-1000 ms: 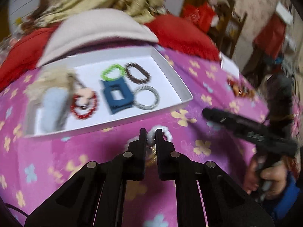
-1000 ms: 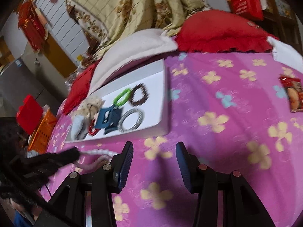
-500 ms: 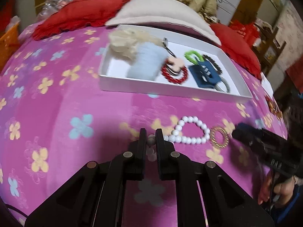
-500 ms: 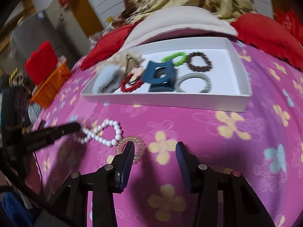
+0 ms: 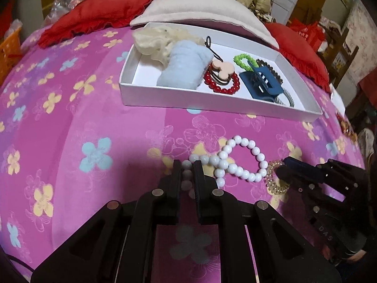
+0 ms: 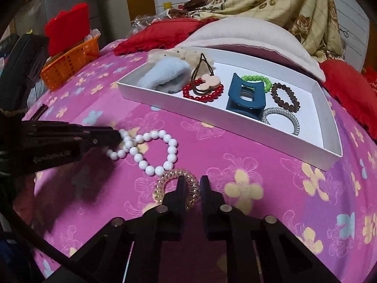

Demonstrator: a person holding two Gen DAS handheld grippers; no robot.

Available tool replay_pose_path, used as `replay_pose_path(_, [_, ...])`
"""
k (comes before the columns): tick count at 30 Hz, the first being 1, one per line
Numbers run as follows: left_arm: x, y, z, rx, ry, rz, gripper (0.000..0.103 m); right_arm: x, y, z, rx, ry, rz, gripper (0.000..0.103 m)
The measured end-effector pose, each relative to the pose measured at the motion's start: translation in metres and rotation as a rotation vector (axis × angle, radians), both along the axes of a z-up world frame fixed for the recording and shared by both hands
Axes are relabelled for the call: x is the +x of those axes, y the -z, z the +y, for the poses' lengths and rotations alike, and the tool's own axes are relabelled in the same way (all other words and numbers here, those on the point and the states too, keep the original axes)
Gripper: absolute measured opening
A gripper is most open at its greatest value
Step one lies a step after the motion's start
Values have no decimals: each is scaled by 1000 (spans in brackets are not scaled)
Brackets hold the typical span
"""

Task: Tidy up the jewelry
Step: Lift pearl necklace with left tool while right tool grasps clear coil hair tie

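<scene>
A white bead bracelet [image 5: 222, 162] [image 6: 143, 165] lies twisted on the pink flowered bedspread, in front of a white tray [image 5: 212, 101] [image 6: 235, 127]. My left gripper [image 5: 187, 165] [image 6: 115, 138] is shut on the bracelet's left end, with beads showing between the fingers. A gold spiral hair tie [image 5: 274, 184] [image 6: 162, 181] lies touching the bracelet's right end. My right gripper [image 6: 192, 179] [image 5: 282, 165] is closing its jaws, and the pads pinch the tie's near-right strand. The tray holds a red bead bracelet [image 6: 202, 94], a blue claw clip [image 6: 245, 96], green, brown and silver bands, and two scrunchies.
A beige pillow [image 5: 200, 9] and red cushions [image 5: 99, 14] lie behind the tray. An orange basket [image 6: 68, 63] stands at the bed's far left edge. Bare bedspread [image 6: 271, 200] stretches to the right of my right gripper.
The right jaws went from wide apart to closed on the gold hair tie. Both grippers swung down in front of the tray. The left one kept its grip on the beads.
</scene>
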State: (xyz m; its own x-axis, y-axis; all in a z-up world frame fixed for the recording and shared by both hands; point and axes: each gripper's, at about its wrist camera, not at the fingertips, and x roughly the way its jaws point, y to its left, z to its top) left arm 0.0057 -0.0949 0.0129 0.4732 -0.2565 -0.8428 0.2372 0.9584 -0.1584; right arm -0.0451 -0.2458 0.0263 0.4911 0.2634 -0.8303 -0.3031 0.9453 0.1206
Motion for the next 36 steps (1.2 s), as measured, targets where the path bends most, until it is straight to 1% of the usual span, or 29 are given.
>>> replay_pose_path(2, [-3,-2,-2,-12,13,-11,8,0,-2,-5,27,18,-8,9])
replay_pose_path(6, [-9,-16,-2,-20,8,-79,8,-1,-14,-17,92,60,-36,9])
replay_pose_path(8, [-11,-22,0,-26,2,-100,8,-2,-21,-22,108,76,-53,9])
replay_pose_path(16, [-17,-36,0,-42,16,-134,8,-1,-40,-47,146,143,-106,9])
replay_pose_path(23, [-27,-69,-5,-66,34,-202,8,7,-54,-79,187,231,-134,9])
replay_pose_path(29, [-9,-94,-10,-78,30,-194,8,29,-69,-102,196,274,-178,9])
replay_pose_path(36, [28,-139,-28,-89,39,-222,8,53,-62,-119,202,295,-172,9])
